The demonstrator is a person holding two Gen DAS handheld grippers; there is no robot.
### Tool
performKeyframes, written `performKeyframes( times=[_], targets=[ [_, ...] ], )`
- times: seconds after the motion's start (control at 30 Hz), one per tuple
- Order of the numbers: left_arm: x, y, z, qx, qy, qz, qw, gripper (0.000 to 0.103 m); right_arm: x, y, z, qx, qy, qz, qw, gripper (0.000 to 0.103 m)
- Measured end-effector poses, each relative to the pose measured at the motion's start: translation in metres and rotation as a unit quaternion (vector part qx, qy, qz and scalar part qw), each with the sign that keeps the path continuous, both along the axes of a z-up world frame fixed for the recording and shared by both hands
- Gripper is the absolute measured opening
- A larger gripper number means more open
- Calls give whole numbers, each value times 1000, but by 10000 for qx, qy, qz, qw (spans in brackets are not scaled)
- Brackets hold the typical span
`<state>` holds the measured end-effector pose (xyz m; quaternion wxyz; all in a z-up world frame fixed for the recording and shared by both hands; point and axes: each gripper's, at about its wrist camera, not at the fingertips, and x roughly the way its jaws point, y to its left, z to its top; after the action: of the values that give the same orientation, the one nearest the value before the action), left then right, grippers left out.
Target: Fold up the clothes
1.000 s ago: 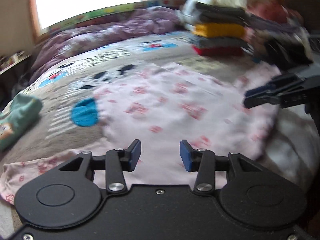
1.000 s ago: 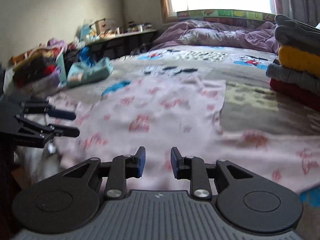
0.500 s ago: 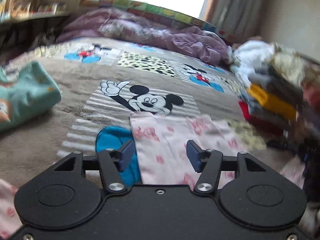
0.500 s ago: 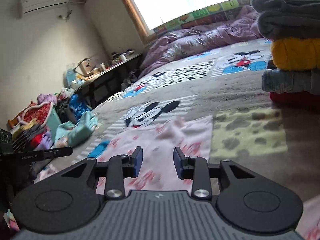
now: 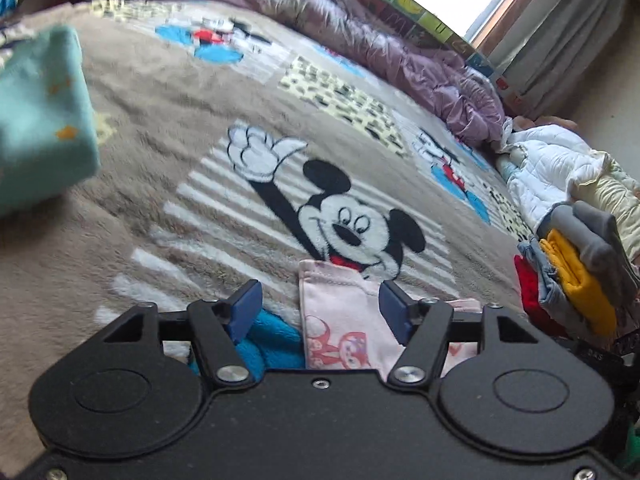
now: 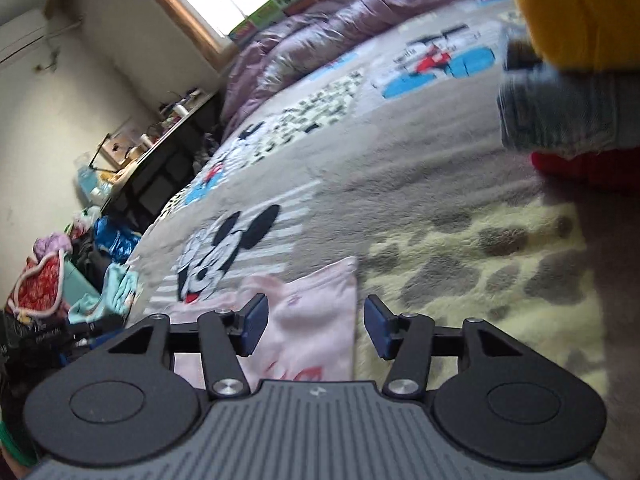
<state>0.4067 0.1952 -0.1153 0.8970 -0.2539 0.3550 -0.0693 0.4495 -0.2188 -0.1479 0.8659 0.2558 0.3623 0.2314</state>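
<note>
Pink garment [image 5: 340,312] lies released beneath both parted fingers – folded stack [image 5: 576,276] beside, seemingly clear – just widened.

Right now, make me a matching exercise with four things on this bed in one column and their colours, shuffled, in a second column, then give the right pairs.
Things:
1. crumpled quilt by the window
2. printed garment between the gripper fingers
3. folded cloth at the left edge
4. bottom item of the folded stack

Colours:
A. red
B. pale pink
C. purple
D. mint green

Pairs: 1-C, 2-B, 3-D, 4-A
</note>
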Motion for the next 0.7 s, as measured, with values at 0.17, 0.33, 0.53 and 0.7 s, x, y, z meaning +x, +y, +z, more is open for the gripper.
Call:
performKeyframes(
  times=[0.17,0.33,0.53,0.7],
  targets=[
    [12,6,-11,-242,134,-46,9996,64,18,2,-15,172,91,-56,9998,54],
    [15,4,-19,-424,116,-140,9989,56,23,2,-19,275,42,-26,9996,53],
    [18,-7,-24,-337,86,-265,9990,18,21,2,-24,334,-27,66,9994,27],
    [12,-14,-7,24,-371,-271,9989,3,11,-3,-16,383,-351,-92,9986,7]
  ],
)
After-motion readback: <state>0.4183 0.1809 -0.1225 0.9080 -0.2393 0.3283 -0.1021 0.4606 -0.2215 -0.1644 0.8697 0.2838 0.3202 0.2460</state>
